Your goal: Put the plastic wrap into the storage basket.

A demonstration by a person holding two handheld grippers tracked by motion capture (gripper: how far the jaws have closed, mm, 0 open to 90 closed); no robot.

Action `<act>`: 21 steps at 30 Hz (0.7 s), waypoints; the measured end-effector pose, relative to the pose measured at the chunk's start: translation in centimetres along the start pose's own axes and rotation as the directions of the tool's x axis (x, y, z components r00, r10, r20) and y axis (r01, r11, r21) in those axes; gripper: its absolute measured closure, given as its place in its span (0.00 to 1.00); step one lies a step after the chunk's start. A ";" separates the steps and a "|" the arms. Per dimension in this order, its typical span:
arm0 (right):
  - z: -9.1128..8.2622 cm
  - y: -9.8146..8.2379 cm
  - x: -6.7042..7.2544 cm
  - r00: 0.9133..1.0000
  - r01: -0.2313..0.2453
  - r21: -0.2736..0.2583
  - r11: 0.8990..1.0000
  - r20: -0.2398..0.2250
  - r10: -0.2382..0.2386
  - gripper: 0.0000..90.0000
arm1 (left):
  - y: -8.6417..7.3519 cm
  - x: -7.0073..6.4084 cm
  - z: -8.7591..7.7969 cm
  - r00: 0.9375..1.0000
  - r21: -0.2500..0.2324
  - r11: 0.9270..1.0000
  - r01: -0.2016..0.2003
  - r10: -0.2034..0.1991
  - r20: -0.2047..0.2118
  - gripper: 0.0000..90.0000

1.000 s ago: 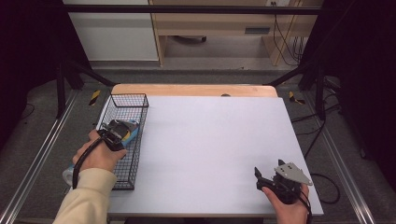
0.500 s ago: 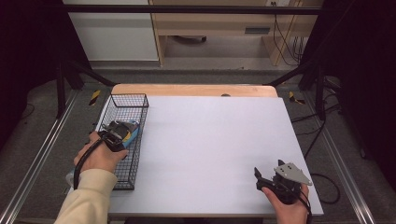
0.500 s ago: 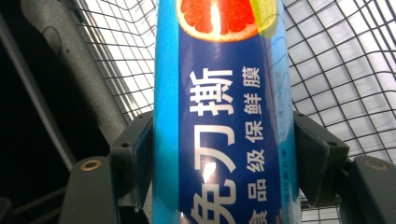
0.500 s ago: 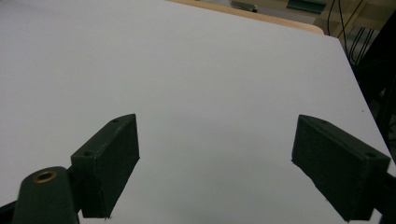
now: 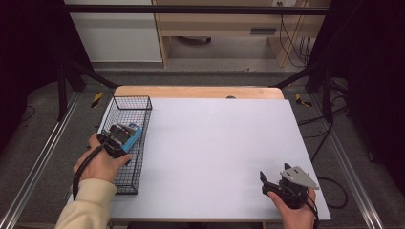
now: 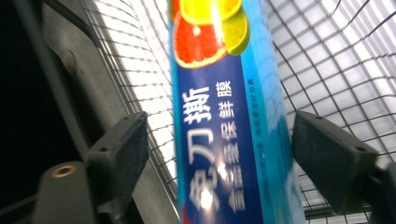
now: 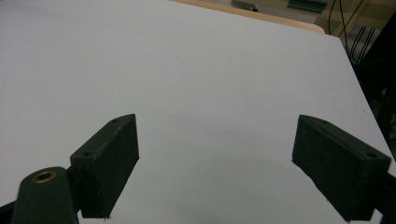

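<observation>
Left gripper view: left gripper is loosening, jaws just opening around the light, stiff cling-film box, unpinched; regrip midway, at twelve o'clock.

White table top, wooden far edge, pale cabinet, floor cables

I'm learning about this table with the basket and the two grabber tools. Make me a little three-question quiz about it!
1. True or false: the blue cling film box is inside the wire basket.
2. Which is near the box: A) left gripper, B) right gripper?
3. Fill in: nothing sits between the right gripper's open fingers; below them is the white ___.

Key: 1 true. 2 A; its fingers have just been opening, with the box between them, pads apart from it. 3 table.
</observation>
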State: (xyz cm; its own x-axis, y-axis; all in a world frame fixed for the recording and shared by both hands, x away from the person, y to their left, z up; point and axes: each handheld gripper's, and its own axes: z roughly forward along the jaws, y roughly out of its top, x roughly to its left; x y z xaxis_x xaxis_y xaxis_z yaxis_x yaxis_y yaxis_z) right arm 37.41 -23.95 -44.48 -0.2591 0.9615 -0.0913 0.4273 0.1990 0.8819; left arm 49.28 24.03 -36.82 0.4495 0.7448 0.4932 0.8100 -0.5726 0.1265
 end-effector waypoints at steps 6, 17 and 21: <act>-0.1 0.0 0.0 1.000 -0.005 -0.001 1.000 0.002 0.005 0.15 | -0.6 -0.3 -4.2 0.999 -0.212 0.977 0.031 -0.034 -0.010 0.12; 0.2 -0.2 -0.4 1.000 -0.023 0.008 1.000 -0.004 0.023 0.10 | 0.3 -5.2 -7.2 0.970 -0.499 0.866 0.026 0.099 0.222 0.09; 0.1 -0.1 -0.4 1.000 -0.020 0.002 1.000 -0.011 0.020 0.08 | 1.1 -7.5 -6.8 0.941 -0.555 0.831 0.031 0.163 0.298 0.08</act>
State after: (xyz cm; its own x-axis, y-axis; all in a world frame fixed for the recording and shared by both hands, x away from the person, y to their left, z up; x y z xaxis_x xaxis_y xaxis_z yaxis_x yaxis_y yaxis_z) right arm 37.59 -24.30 -44.61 -0.2602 0.9631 -0.0688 0.4339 0.1802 0.8828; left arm 44.22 15.54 -34.49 0.6668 0.7093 0.2284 0.4788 -0.6427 0.5981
